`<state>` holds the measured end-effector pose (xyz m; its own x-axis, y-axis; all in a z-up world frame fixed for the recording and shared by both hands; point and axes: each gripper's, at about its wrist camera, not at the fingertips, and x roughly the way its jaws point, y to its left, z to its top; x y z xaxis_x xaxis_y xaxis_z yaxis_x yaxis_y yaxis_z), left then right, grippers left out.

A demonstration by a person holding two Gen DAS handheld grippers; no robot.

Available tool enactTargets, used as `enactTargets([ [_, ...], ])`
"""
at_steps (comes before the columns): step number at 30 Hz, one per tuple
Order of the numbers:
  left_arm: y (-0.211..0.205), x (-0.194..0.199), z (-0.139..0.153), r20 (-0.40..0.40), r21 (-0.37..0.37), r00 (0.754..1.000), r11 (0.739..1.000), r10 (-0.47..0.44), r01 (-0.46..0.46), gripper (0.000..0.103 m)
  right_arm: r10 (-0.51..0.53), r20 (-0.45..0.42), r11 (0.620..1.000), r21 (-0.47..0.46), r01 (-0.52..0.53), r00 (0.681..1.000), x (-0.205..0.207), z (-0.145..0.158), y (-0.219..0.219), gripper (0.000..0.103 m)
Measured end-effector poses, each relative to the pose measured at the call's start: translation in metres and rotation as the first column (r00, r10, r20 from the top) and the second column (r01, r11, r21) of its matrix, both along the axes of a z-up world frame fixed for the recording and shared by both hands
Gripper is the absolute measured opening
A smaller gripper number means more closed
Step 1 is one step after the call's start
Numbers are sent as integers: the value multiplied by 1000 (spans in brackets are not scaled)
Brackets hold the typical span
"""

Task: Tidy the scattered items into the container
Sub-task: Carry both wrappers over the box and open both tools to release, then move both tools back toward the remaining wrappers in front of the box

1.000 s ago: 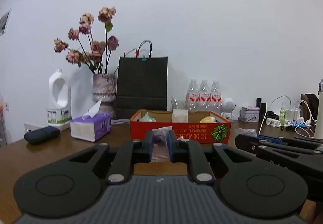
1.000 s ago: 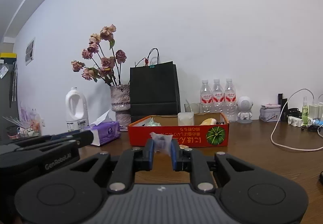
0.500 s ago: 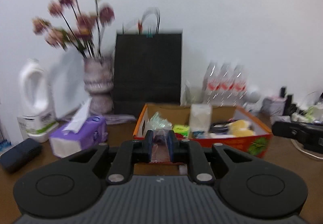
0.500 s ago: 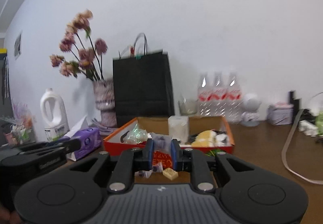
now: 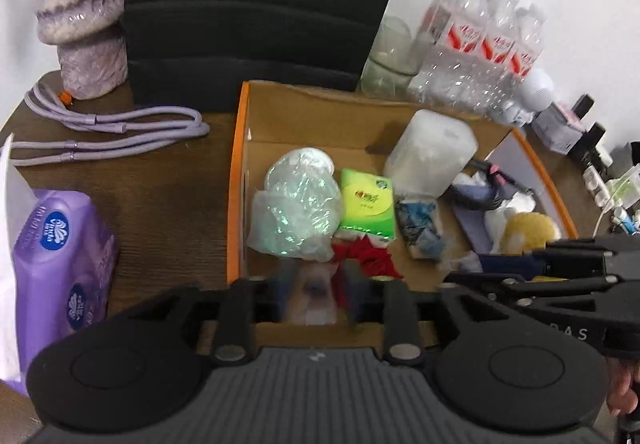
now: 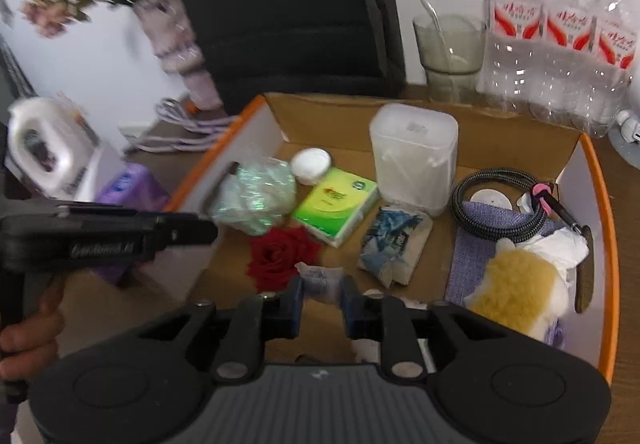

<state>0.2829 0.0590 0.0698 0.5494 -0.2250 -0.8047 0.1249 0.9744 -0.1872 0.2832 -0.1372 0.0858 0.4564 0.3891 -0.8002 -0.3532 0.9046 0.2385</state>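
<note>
- Both grippers now hang tilted down over the cardboard box [image 5: 240, 180], where a second ago I saw them looking level across the table [image 5: 168, 180] at its red front.
- My view shows the box's orange rim on the left and right; clutter fills the floor, with bare cardboard near the left wall and along the back.
- Behind the box a black bag [image 5: 256, 4] and water bottles [image 6: 556, 40] stand close; a purple tissue pack [image 5: 60, 264] sits left of it.
- My left gripper [image 5: 318, 290] has just been opening: jaws apart, a blurred pale item [image 5: 314, 298] between them, grip unclear.
- My right gripper [image 6: 322, 298] has also just been opening; a small clear-wrapped item [image 6: 320, 278] sits between its parted jaws, beside the red rose [image 6: 280, 254].
</note>
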Motion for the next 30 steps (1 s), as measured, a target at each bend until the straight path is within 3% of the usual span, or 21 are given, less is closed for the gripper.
enactTargets([
  [3,-1,1,-5,-15,-7,1000,1000,-28,28,47,39,-24,999,28,-38,999,6,-3,3,44],
  [7,-1,5,4,-26,-5,1000,1000,-14,14,48,26,-48,998,54,-24,999,9,-4,-6,45],
  [9,-1,4,13,-17,-9,1000,1000,-21,21,56,12,-54,998,64,-8,998,7,3,-13,48],
  [10,-2,2,17,-14,-17,1000,999,-28,28,58,5,-50,998,58,-2,999,6,8,-17,57],
  [12,-7,-5,26,-5,-28,999,999,-37,37,60,-4,-37,999,43,5,999,5,15,-20,64],
  [14,-13,-13,34,6,-12,999,999,-41,41,63,-22,-34,999,44,24,999,1,22,-26,64],
  [17,-23,-28,45,30,16,999,999,-35,35,78,-67,-24,997,30,68,997,-9,32,-39,66],
  [21,-39,-63,58,150,99,989,995,-15,0,99,-142,22,990,-12,142,990,-28,39,-58,75],
  [26,-50,-98,49,214,107,977,993,26,-50,103,-248,101,968,-22,251,963,-68,37,-77,83],
  [30,-58,-126,35,293,140,952,981,88,-134,103,-277,232,957,-16,288,932,-110,35,-76,89],
])
